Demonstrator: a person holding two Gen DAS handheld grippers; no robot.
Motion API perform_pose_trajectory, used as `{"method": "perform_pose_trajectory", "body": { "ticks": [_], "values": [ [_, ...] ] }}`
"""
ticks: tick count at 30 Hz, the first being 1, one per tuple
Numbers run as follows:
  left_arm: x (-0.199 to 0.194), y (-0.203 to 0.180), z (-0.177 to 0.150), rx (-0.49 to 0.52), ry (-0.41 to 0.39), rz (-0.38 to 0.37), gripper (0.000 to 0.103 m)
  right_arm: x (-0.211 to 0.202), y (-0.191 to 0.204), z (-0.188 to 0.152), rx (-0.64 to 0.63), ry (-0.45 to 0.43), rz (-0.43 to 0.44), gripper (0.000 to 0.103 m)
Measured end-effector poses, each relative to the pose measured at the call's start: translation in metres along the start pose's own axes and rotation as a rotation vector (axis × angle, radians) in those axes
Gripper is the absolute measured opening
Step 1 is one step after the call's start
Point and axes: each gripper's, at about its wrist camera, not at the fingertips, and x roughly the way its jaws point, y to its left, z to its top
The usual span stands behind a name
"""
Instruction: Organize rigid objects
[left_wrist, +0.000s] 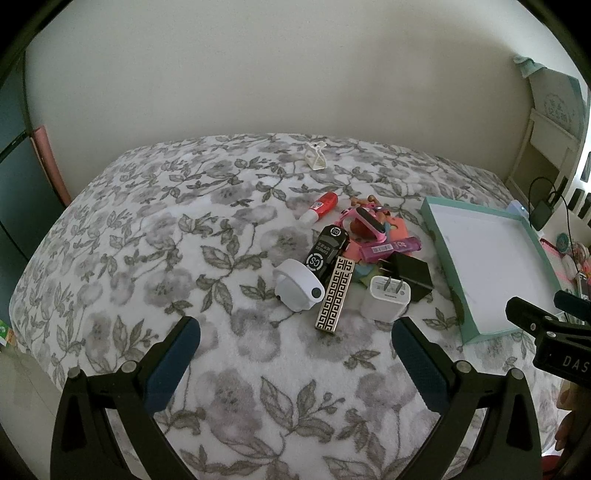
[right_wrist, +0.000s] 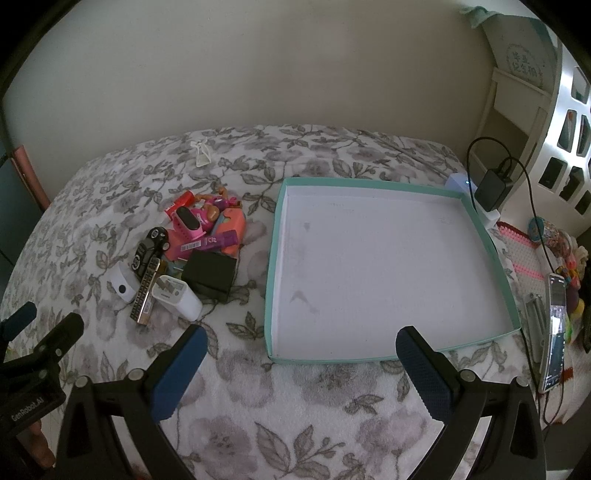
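**Soft bed, tight pile: where this could slip**

A plain wall backs a bed (left_wrist: 147, 258) under a grey floral blanket, and everything I have to sort sits on that plush cover, not on anything firm. My left tongs (left_wrist: 295, 343) hang spread wide and empty, just short of the pile; my right tongs (right_wrist: 301, 349) are also spread and empty, poised over the near rim of the teal tray (right_wrist: 275, 258), which holds nothing yet.

The pile is my worry. The white charger (left_wrist: 384, 299) leans against the black adapter (left_wrist: 412, 275), the patterned bar (left_wrist: 334, 293) rests against the black toy car (left_wrist: 327, 249), and the white round device (left_wrist: 299, 286) touches both. The pink watch (left_wrist: 365, 221) and purple tube (left_wrist: 389, 247) lie on top of coloured pieces I cannot identify.

I judge that closing on any one item could drag a neighbour along or tip it off the heap. The blanket gives under pressure, so a flat piece like the bar may sink and let a pad slide over it. The charger's smooth faces may squirt out of a skewed pinch. The red tube (left_wrist: 319, 206) and the white clip (left_wrist: 314, 155) lie apart and look like safer first picks. Both tongs are close together, so crossing paths toward the tray risks a collision.
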Motion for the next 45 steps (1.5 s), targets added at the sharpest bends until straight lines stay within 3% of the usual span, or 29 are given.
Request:
{"method": "perform_pose_trajectory", "body": {
  "ticks": [45],
  "values": [
    [0.0038,0.0,-0.0029,-0.003,0.011,0.001,0.103,0.0014,0.0,-0.0007,0.001,0.004,0.0,0.103]
  ]
}}
